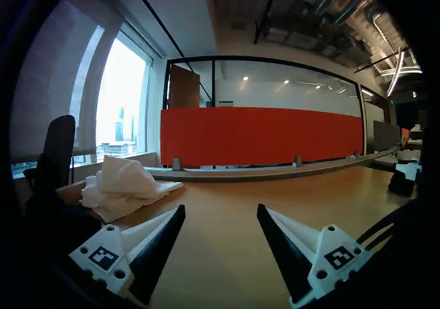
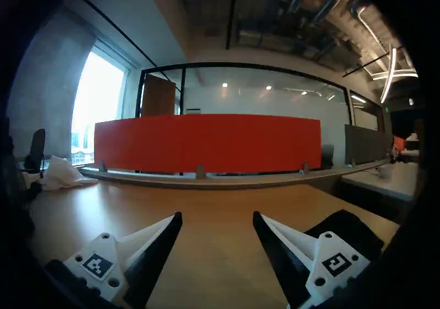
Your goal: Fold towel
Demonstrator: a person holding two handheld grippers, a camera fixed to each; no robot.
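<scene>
Jaws wide, empty: left gripper, right gripper | crumpled white towel heaped on smooth wooden table

Strong daylight from window up-left of left gripper; pane blown out white, glare washing onto frame beside it. Same window far left of right gripper, also overexposed. Ceiling strip lights glow upper right; small spots show on glass wall ahead. Desk ahead of fingers evenly lit, soft sheen, faint shadows. Towel bright, folds readable. Fisheye bows partition and desk edge. Rims fall dark. Centre sharp, edges softer.
</scene>
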